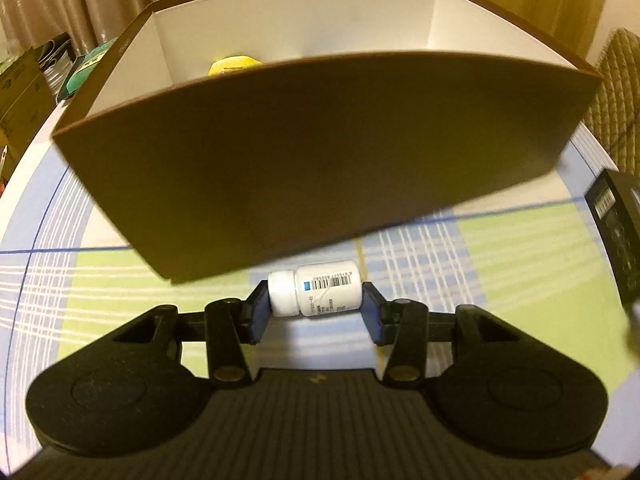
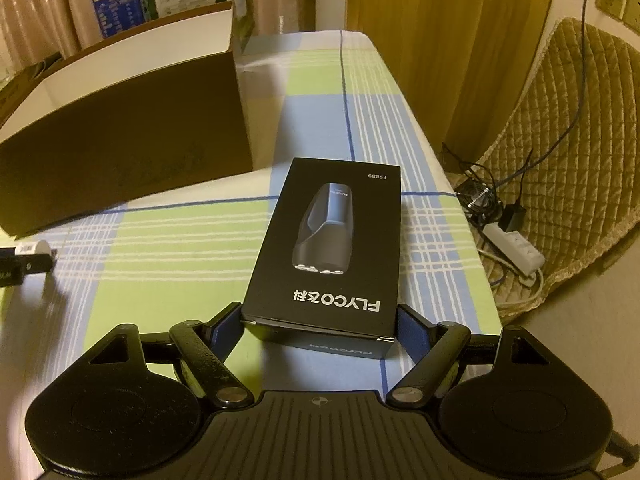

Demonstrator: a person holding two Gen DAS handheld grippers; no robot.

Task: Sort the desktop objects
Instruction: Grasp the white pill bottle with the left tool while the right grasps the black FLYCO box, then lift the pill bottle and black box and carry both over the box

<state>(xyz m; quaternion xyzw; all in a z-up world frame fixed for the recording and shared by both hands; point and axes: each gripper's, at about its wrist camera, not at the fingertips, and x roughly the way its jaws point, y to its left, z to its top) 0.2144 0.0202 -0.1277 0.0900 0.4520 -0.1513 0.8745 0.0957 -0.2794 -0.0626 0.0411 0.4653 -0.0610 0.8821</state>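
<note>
Both hands are at the picking-up step of the sort. The left hand-held gripper (image 1: 316,307) has its two blue pads set at either end of a small white pill bottle (image 1: 315,294), which lies on its side on the checked cloth of the counter (image 1: 500,252), just in front of the big brown box (image 1: 312,152). One pad sits at the cap end, the other at the base. They look to be touching the bottle, though from this angle I can't swear the grip is firm yet, so I would call it closed on the bottle rather than clamped hard.

The right hand-held gripper (image 2: 320,326) stands wide, its pads flanking the near end of a black shaver box (image 2: 332,248) that lies flat on the counter, to the right of the brown box. A sliver of gap seems to show on each side, so it has hold of nothing as yet.

A yellow thing (image 1: 234,65) already lies inside the brown box, which suggests that is where things go.

Next, I'd judge, the bottle has to be lifted clear of the tall near wall before it travels forward. Being round and held end to end, it could pivot or slip out if the squeeze is light. The right gripper must first close on the shaver box.
</note>
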